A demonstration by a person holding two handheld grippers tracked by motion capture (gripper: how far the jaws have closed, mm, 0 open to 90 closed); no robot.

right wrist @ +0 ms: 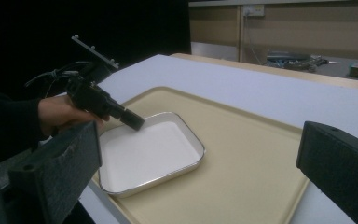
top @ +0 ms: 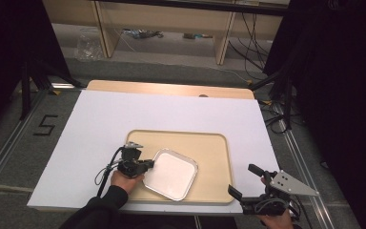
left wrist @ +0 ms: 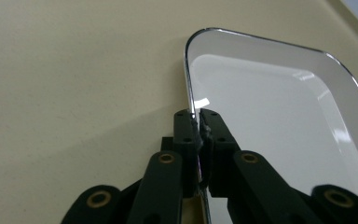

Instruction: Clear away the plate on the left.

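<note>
white dish [left wrist: 279,116] rim between left gripper [left wrist: 197,122] jaws

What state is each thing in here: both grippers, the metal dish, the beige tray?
Left gripper: shut on the rim of the metal dish.
Right gripper: open, holding nothing, off the table's near right corner.
Metal dish: empty, upright, on the beige tray, near left part, gripped at its left edge.
Beige tray: flat on the white table top, holding the dish alone.
</note>
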